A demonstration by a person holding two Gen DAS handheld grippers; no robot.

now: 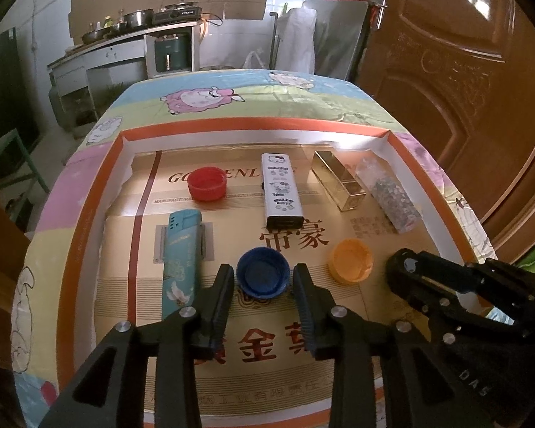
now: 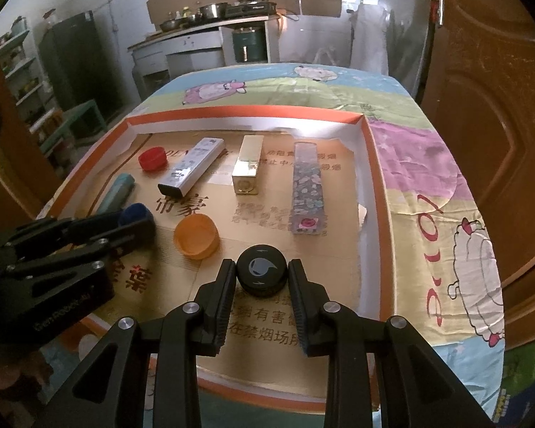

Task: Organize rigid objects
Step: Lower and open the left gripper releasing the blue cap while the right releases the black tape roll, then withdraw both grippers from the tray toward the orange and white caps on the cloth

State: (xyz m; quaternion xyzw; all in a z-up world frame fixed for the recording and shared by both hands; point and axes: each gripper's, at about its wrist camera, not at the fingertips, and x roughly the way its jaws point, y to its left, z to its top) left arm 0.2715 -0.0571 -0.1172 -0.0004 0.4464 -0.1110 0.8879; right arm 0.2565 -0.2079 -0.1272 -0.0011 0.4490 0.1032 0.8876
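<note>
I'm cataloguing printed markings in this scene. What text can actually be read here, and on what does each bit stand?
"HELLO KITTY" on the white lighter.
"帝豪" in red on the cardboard tray.
"GO…ENL…", partly covered, on the tray's far part.
"禁烟场所" on the tray's near part.
"DAS" on the right gripper's body.
The tray's fine print and the teal lighter label are too small to read.

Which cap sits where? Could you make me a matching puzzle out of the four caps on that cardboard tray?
Caps:
1. blue cap
2. black cap
3. orange cap
4. red cap

Places:
A. between the right jaws
B. far row, leftmost
C. between the left jaws
D. near row, outside both sets of jaws

Pairs: 1-C, 2-A, 3-D, 4-B
</note>
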